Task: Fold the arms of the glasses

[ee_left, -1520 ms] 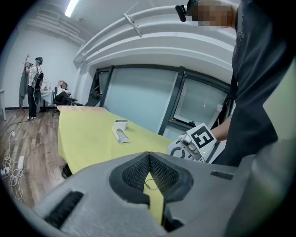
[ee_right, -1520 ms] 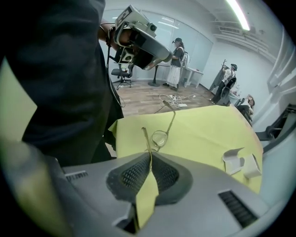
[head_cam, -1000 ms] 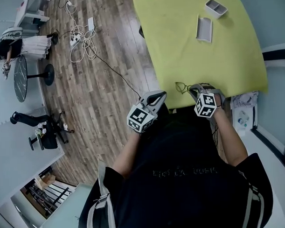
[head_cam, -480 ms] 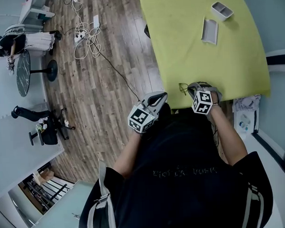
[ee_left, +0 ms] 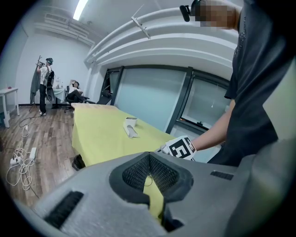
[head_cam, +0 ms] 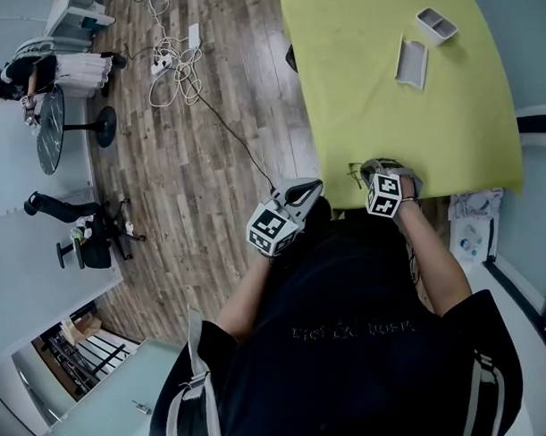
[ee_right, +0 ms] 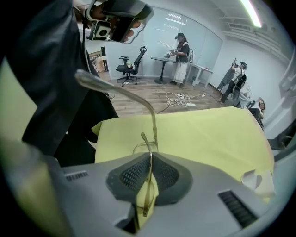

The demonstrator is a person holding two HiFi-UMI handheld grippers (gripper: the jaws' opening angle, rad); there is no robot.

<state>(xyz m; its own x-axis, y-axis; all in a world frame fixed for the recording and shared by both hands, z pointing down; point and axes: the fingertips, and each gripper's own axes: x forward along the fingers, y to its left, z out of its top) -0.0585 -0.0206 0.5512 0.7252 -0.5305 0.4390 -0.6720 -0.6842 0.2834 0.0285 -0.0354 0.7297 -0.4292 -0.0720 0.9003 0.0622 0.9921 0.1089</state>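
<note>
Thin gold-wire glasses [head_cam: 355, 174] lie at the near edge of the yellow table [head_cam: 385, 110]. My right gripper [head_cam: 370, 171] is shut on them. In the right gripper view the frame [ee_right: 149, 152] runs down between the shut pads, and one arm [ee_right: 121, 87] sticks up and curves away to the left, unfolded. My left gripper [head_cam: 310, 190] hovers off the table's near left corner, a short way left of the glasses. Its jaws [ee_left: 149, 163] are shut with nothing in them.
An open grey glasses case [head_cam: 412, 63] and a small white tray [head_cam: 437, 23] lie at the far side of the table. The case [ee_left: 131, 127] also shows in the left gripper view. Cables [head_cam: 174, 69] trail over the wood floor at left. People stand in the background.
Both grippers and the glasses keep almost the same places. The head view has drifted a little, so the table sits further right in the picture.
</note>
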